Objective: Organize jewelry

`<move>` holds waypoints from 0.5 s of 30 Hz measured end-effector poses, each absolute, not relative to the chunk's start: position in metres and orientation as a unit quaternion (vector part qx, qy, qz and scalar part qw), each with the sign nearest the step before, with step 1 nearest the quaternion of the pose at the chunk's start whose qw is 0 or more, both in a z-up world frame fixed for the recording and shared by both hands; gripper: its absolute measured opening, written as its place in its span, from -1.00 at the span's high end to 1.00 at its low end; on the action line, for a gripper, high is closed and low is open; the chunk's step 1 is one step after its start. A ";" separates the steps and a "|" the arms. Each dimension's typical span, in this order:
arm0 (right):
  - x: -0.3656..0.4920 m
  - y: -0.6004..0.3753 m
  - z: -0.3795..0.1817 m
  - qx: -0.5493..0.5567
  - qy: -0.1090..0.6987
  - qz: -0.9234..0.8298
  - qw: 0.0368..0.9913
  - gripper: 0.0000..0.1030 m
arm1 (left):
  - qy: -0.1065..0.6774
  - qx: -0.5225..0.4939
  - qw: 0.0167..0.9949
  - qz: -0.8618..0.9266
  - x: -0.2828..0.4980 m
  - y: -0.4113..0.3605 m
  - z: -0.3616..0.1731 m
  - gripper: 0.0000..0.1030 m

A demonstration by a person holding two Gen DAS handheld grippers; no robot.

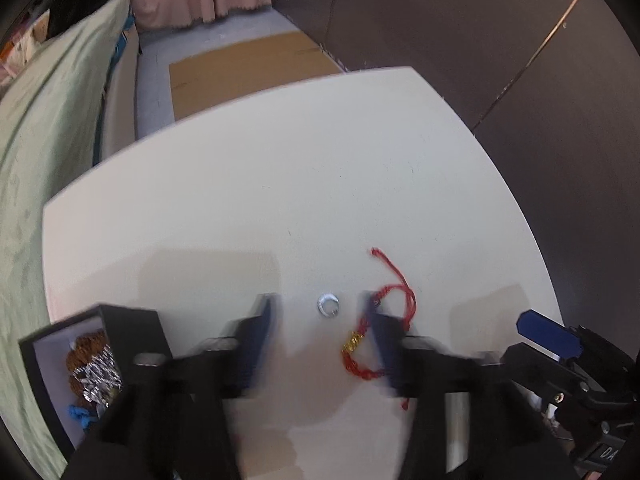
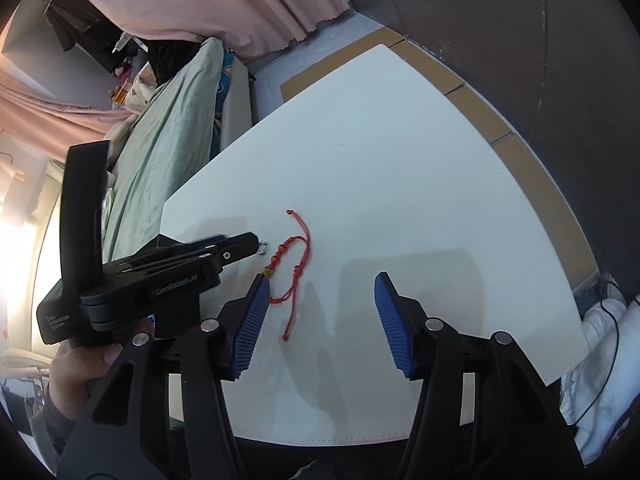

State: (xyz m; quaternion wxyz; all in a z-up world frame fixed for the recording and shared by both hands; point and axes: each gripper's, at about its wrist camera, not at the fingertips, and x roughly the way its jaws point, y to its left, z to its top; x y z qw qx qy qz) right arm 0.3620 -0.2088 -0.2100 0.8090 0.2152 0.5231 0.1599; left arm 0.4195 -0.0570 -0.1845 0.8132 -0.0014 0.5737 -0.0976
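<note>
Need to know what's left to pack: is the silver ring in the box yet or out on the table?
Out. The ring lies bare on the white table, between the left gripper's open fingers; the box sits apart.

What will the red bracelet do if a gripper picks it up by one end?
The red bracelet would probably dangle limp: it is thin knotted cord lying in loose curves on the table. It looks light. Its small gold bead may weigh that part down a little.

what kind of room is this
Most likely a bedroom at home: a bed under a green sheet stands beside the white table, pink curtains hang behind, and clothes pile up at the bed's far end.
</note>
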 end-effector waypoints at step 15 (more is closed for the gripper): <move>0.360 -0.216 -0.212 0.212 0.519 0.159 0.812 -0.08 | 0.593 0.023 0.801 -0.085 0.427 -0.072 -0.198 0.59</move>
